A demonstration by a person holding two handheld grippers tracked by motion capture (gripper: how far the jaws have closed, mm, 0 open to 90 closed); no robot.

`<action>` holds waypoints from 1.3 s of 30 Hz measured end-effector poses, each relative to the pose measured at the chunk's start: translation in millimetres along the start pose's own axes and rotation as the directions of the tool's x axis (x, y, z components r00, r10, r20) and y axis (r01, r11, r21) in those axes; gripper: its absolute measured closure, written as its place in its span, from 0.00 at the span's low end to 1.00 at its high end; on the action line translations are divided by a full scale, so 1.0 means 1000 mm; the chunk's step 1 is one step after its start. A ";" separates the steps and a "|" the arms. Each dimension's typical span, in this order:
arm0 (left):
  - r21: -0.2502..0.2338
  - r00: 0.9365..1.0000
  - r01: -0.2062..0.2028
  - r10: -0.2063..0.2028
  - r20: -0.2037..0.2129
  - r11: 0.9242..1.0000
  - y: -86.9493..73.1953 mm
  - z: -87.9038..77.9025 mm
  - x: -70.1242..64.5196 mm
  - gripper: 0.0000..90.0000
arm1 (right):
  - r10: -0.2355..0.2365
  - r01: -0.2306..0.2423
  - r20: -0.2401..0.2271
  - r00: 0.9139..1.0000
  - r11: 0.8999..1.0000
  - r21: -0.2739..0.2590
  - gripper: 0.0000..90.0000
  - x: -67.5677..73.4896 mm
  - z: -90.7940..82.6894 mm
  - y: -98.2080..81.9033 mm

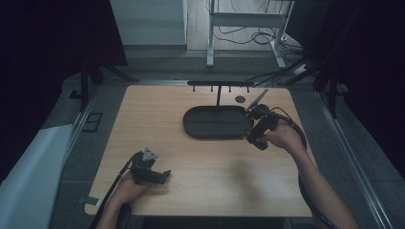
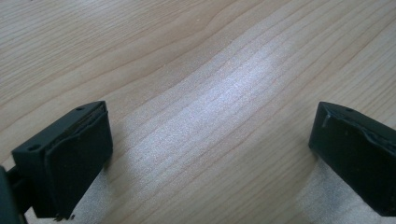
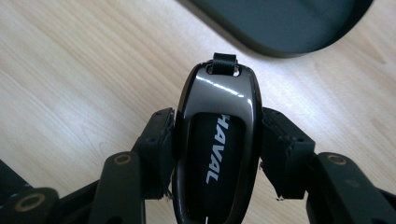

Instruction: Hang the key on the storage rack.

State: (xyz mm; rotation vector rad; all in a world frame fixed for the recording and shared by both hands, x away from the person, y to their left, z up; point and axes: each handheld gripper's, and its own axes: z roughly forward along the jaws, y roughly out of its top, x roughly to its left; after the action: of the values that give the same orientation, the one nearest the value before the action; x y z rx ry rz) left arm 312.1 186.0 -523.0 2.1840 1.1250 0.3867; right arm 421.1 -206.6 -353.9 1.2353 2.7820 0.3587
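Right tongs (image 3: 217, 154) clamped a glossy dark HAVAL key fob (image 3: 215, 140) beside the black oval tray (image 1: 215, 123); left tongs (image 2: 210, 154) gaped over the pale wooden surface (image 2: 201, 70)

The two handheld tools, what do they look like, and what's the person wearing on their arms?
Both are black. The left tool carries a grey three-cornered plate on top and a dark trailing cable; its jaws are blocky with flat pads. The right tool has round-riveted linkage arms. Forearms are bare, with no sleeves in sight.

left tongs (image 2: 210, 154) spread wide apart just above the bare wooden table (image 2: 210, 60).
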 end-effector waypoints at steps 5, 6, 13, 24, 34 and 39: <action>0.004 1.000 -0.001 0.001 0.001 1.000 0.000 0.000 0.000 0.00 | 0.033 -0.033 0.020 0.999 0.999 -0.016 0.53 -0.013 -0.013 0.010; 0.004 1.000 -0.001 0.001 0.001 1.000 0.000 0.000 0.000 0.00 | 0.033 -0.033 0.020 0.999 0.999 -0.016 0.53 -0.013 -0.013 0.010; 0.000 1.000 0.003 -0.003 0.001 1.000 0.000 0.000 0.000 0.00 | 0.083 -0.082 0.042 0.996 0.996 -0.037 0.53 -0.029 -0.028 0.024; 0.005 1.000 -0.004 0.004 0.001 1.000 0.000 0.000 0.000 0.00 | 0.147 -0.142 0.072 0.987 0.987 -0.070 0.53 -0.049 -0.045 0.047; 0.006 1.000 -0.002 0.002 0.003 1.000 0.000 0.000 0.000 0.00 | 0.177 -0.171 0.078 0.981 0.982 -0.078 0.53 -0.060 -0.051 0.063; 0.003 1.000 -0.002 0.002 0.001 1.000 0.000 0.000 0.000 0.00 | 0.189 -0.181 0.083 0.978 0.979 -0.092 0.53 -0.062 -0.058 0.074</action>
State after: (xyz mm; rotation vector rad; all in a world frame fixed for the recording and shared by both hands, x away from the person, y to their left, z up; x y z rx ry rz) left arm 312.1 186.1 -522.9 2.1878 1.1232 0.3845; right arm 506.9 -215.2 -281.5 1.4556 2.5550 0.4160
